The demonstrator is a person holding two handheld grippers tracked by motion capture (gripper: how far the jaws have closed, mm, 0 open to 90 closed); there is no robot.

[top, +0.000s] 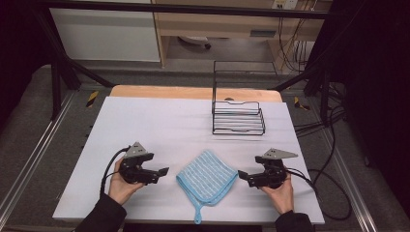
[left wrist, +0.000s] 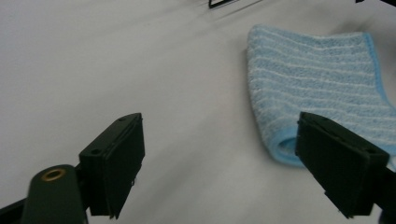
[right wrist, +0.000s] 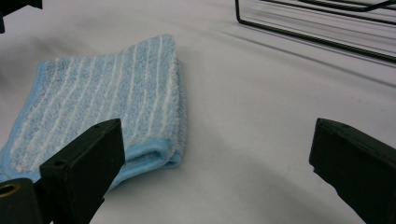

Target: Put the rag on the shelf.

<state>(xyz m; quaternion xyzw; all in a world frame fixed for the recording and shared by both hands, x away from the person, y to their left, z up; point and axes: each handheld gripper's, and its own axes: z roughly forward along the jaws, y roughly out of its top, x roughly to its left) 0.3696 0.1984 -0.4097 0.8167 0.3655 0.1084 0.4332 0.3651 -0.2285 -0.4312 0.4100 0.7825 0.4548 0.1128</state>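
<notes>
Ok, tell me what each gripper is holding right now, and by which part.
Nothing is held. The left gripper and right gripper stand open beside the folded blue cloth, neither touching it.

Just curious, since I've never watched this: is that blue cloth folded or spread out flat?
Folded. The blue cloth lies doubled on the table; a rounded fold edge with stacked layers shows near its corner.

**What the frames cut off or hide**

In the left gripper view, the blue striped cloth (left wrist: 317, 79) runs off the right edge, and the right-hand jaw covers its near corner. In the right gripper view, the wire rack (right wrist: 317, 28) is cropped at the top. In the high view, both sleeves leave the bottom edge.
</notes>
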